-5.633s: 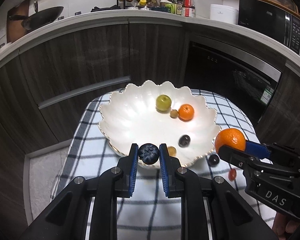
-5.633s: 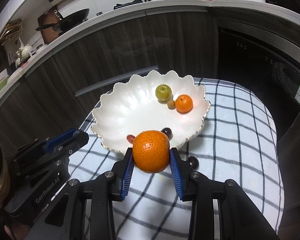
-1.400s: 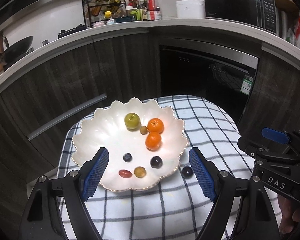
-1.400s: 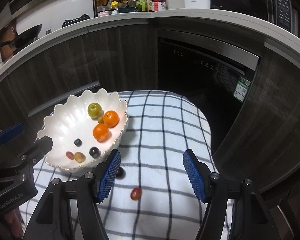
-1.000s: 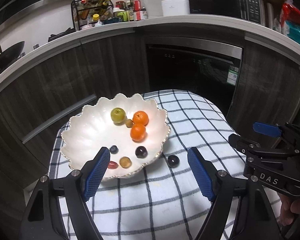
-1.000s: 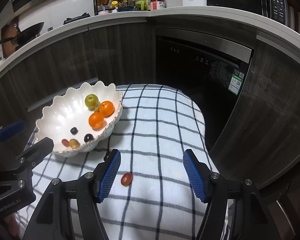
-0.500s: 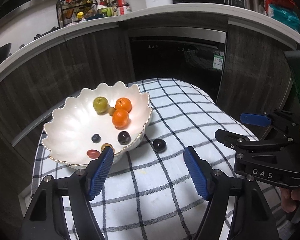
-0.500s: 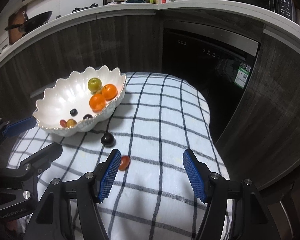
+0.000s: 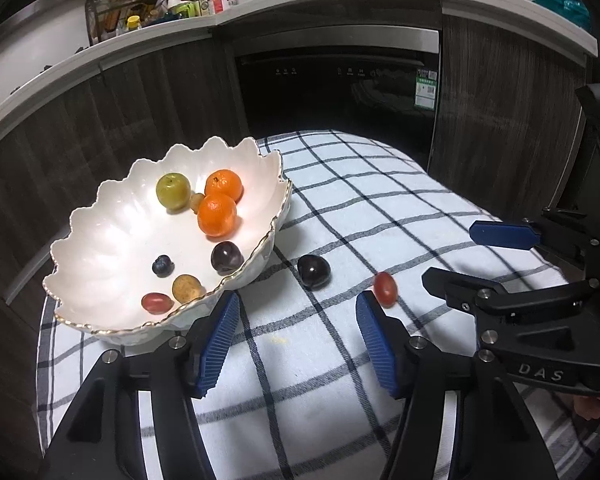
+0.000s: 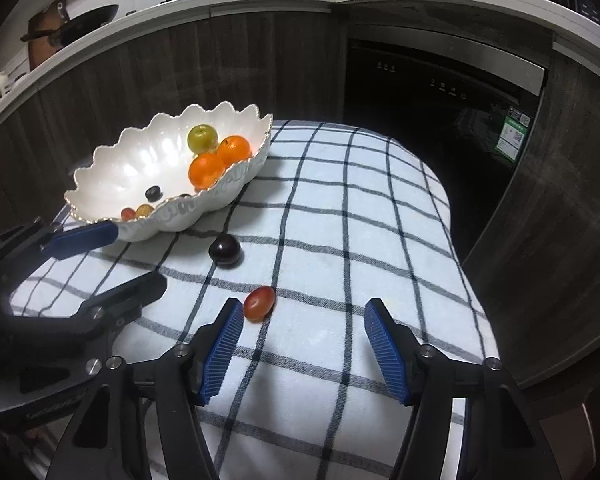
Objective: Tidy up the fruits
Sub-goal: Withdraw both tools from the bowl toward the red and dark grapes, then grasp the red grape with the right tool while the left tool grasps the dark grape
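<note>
A white scalloped bowl on a checked cloth holds two oranges, a green fruit, a blueberry, a dark plum and small grapes. A dark plum and a red grape lie on the cloth right of the bowl. My left gripper is open and empty, just short of the plum. My right gripper is open and empty, the red grape just beyond its left fingertip.
The checked cloth covers a small table whose edges fall away at right and front. Dark cabinets and a black oven stand behind. The counter carries a bottle rack and a pan.
Both grippers dropped their fruit into the bowl, opened, pulled back, then swung right and lowered toward the plum and red grape on the cloth.
</note>
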Demonstrator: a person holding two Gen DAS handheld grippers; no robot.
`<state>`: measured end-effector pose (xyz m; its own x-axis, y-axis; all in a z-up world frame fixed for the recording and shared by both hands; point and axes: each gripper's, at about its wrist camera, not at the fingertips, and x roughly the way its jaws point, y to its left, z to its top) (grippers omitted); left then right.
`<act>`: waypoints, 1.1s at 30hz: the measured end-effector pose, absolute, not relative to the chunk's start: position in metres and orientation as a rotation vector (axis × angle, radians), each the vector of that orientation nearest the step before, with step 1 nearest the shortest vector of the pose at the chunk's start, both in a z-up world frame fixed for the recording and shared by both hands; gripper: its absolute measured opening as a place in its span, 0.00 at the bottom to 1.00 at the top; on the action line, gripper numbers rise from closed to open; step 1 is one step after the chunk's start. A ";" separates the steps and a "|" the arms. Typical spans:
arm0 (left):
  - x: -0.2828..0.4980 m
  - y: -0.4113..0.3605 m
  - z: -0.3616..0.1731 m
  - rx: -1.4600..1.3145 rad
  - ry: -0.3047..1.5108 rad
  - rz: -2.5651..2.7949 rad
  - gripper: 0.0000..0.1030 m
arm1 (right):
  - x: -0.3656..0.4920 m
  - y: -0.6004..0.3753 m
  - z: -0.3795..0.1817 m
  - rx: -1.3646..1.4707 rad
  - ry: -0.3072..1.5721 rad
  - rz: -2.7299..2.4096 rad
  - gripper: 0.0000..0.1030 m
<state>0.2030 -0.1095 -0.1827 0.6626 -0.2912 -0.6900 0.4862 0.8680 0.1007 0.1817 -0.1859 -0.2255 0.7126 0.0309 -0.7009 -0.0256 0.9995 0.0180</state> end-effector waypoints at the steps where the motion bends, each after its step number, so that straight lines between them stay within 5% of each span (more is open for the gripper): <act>1: 0.205 -0.109 -0.184 0.292 0.724 -0.452 0.59 | 0.183 -0.185 -0.228 0.008 0.782 0.034 0.59; 33: 0.233 -0.128 -0.219 0.382 0.741 -0.480 0.46 | 0.199 -0.157 -0.258 -0.162 0.812 0.163 0.42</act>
<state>0.2329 -0.1279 -0.2187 0.6390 -0.2783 -0.7171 0.5406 0.8256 0.1613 0.1993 -0.1571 -0.2577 0.6769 0.0830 -0.7314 -0.2066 0.9751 -0.0806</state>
